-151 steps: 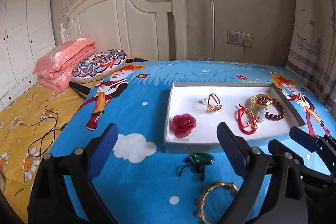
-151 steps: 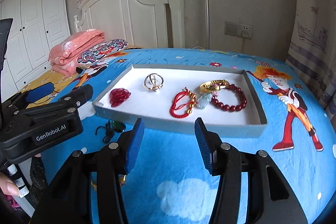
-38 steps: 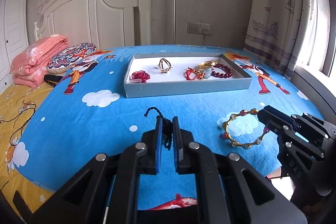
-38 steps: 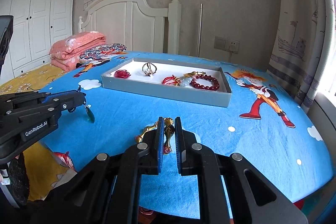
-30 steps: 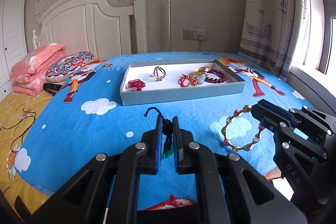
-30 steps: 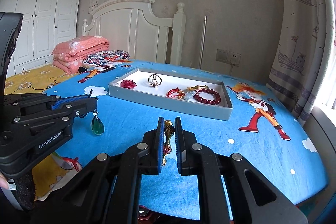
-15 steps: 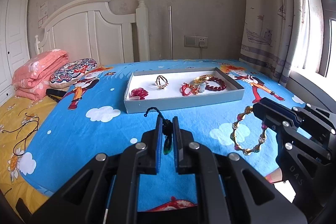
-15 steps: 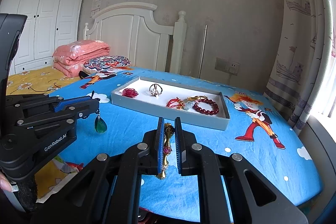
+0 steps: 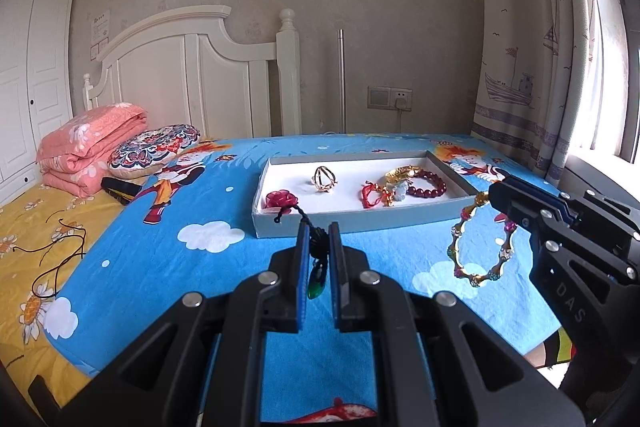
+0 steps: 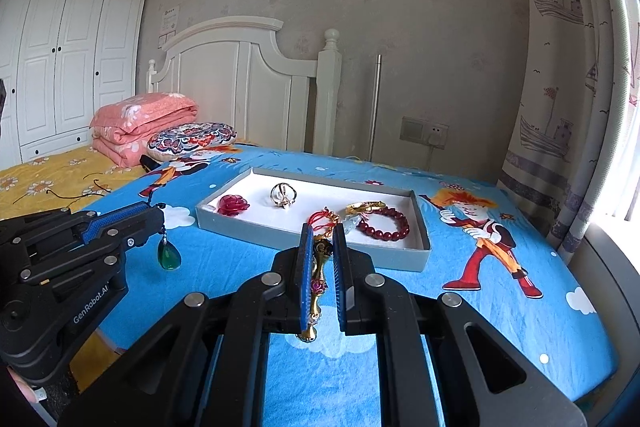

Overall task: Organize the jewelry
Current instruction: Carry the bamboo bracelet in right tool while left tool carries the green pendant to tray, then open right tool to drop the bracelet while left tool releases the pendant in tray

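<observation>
Blue-padded fingers of the left gripper (image 9: 319,243) are closed on the black cord of a green pendant (image 10: 169,258), which hangs above the bed (image 9: 200,267). Right gripper (image 10: 320,247) is likewise clamped on a gold bangle (image 9: 480,247), held clear of the blue sheet. Grey tray (image 9: 360,223) lies beyond both, holding a red rose (image 9: 282,199), a gold ring (image 9: 323,179), a red cord bracelet (image 9: 372,193) and a dark red bead bracelet (image 9: 430,183).

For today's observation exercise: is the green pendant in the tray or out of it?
Out. The green pendant hangs by its cord from the shut left gripper, above the blue bedspread, short of the tray.
</observation>
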Tool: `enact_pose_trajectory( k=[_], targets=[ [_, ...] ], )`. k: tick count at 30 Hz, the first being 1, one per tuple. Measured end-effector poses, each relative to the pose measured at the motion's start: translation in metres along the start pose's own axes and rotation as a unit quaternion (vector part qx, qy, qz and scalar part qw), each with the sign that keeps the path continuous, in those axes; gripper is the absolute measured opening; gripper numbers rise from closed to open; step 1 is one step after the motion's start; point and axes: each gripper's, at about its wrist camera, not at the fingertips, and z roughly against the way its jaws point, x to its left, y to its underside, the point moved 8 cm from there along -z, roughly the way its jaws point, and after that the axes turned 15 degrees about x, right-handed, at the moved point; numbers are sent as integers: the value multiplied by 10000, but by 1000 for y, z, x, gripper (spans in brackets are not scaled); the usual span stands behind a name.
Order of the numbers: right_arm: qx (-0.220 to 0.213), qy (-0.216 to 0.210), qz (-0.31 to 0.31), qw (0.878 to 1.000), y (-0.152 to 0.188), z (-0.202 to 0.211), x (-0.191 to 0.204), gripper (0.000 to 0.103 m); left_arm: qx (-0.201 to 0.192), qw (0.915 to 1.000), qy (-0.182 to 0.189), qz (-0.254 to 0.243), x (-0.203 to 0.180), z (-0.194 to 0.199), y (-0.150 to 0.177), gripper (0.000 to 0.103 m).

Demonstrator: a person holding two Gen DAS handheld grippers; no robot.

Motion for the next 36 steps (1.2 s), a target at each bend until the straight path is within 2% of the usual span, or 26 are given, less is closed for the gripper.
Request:
enact_pose_trajectory(
  k=[9,16,22,29,36],
  targets=[
    [147,21,-396,9991,-13,-19,-12,10,-312,9990,-207,233,1,1,-22,9],
    [88,18,-624,9980,-40,-38,-25,10,-436,9980,-270,370,2,-14,-50,9],
    [73,-38,-747,9972,-65,-60,-31,10,-387,9979,-296,435,7,-41,-84,9],
    [-74,-12,-666,9978,-111,-79,-38,10,-364,9986,-161,361,11,-67,-139,9],
    [233,-91,-833,9962,-119,-127,-48,10,-81,9983,-231,520,15,-117,-160,9]
  ],
)
